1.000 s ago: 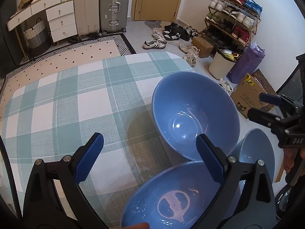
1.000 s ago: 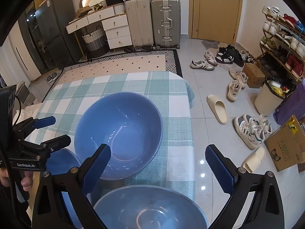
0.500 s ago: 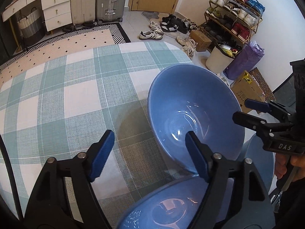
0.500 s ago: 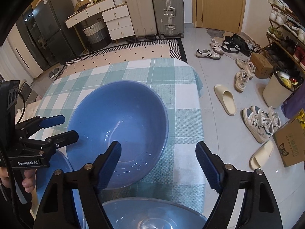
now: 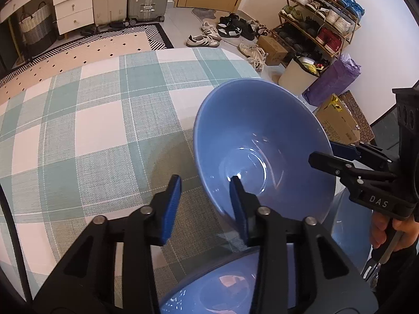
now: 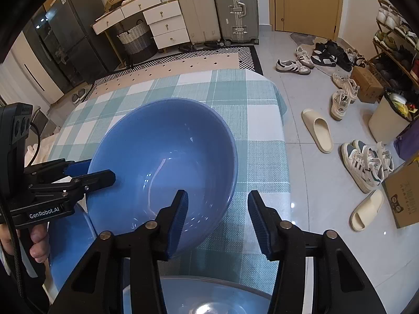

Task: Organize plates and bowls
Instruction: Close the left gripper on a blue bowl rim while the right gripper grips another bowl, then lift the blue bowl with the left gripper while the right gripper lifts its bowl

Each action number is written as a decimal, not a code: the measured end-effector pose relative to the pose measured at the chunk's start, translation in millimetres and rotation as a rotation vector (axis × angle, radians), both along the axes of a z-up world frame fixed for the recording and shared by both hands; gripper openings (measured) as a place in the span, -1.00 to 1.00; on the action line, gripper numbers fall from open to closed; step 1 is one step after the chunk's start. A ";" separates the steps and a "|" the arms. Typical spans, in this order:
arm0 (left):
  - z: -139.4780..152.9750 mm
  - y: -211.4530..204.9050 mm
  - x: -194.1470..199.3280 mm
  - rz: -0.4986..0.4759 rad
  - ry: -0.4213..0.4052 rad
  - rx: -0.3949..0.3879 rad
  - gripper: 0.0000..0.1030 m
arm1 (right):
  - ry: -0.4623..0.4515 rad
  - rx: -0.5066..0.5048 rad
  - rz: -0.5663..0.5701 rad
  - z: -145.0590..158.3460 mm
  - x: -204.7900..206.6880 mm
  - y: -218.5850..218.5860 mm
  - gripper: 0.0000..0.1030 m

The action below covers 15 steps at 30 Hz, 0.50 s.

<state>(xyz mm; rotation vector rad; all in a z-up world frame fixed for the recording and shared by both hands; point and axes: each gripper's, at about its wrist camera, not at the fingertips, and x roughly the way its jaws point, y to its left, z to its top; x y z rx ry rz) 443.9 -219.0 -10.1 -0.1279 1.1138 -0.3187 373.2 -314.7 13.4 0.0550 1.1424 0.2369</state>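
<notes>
The big bowl sits on the checked cloth. At its left rim the left gripper is closing, rim between the pads, not yet pinched. At its right rim the right gripper is closing likewise, pads not yet gripping.

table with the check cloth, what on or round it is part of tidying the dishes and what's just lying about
Part of the job:
- large deep blue ceramic bowl
- shallower blue bowls near the cameras

Just lying about:
- cream foam slippers
- white trainers
- silver hard-shell suitcase
- woven laundry basket
</notes>
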 end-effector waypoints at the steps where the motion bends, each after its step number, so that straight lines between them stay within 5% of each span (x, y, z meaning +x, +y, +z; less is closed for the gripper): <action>1: -0.1 -1.5 0.6 -0.005 0.001 -0.006 -0.51 | 0.000 0.001 -0.001 -0.3 0.0 -0.5 -0.23; 10: 3.0 -6.2 0.6 -0.018 -0.008 -0.016 -0.69 | -0.022 0.004 -0.001 -0.2 -2.0 -2.4 -0.68; 15: 3.1 -4.9 0.8 -0.019 -0.012 -0.015 -0.70 | -0.034 -0.013 0.001 1.3 -3.2 0.5 -0.69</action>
